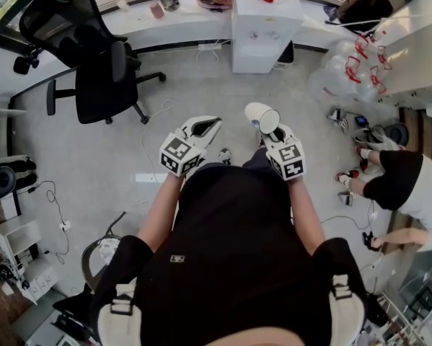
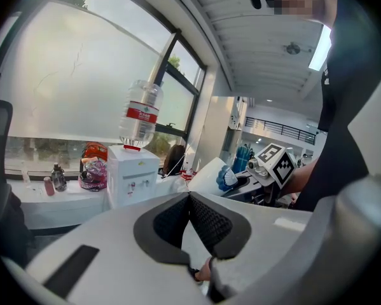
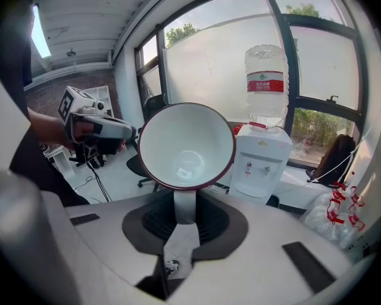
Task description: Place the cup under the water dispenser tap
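Underfoot, a pale grey floor (image 1: 201, 85) fills most of the head view, with a long white counter (image 1: 165, 21) running along the window wall at the top. A black office chair (image 1: 86, 56) stands on the floor to the left. A second person (image 1: 403, 186) crouches at the right edge. The white water dispenser (image 1: 262, 24) stands against the counter, straight ahead of the wearer. It carries an upturned clear bottle (image 3: 265, 84) with a red label. Its two small taps (image 3: 249, 166) sit on the front face.

Both grippers are held out in front of the body, side by side and apart, well short of the dispenser. The left gripper (image 1: 203, 127) has its jaws closed together, the ribbed black pads (image 2: 206, 218) meeting at the tips with nothing between them. The right gripper (image 1: 267, 125) has its jaws drawn in narrow on the handle (image 3: 184, 203) of the cup (image 3: 186, 146).

The cup is white with a dark red rim. It is tipped on its side so that its empty mouth faces back toward the gripper's camera. It hangs in the air over open floor, in line with the dispenser but well apart from the taps
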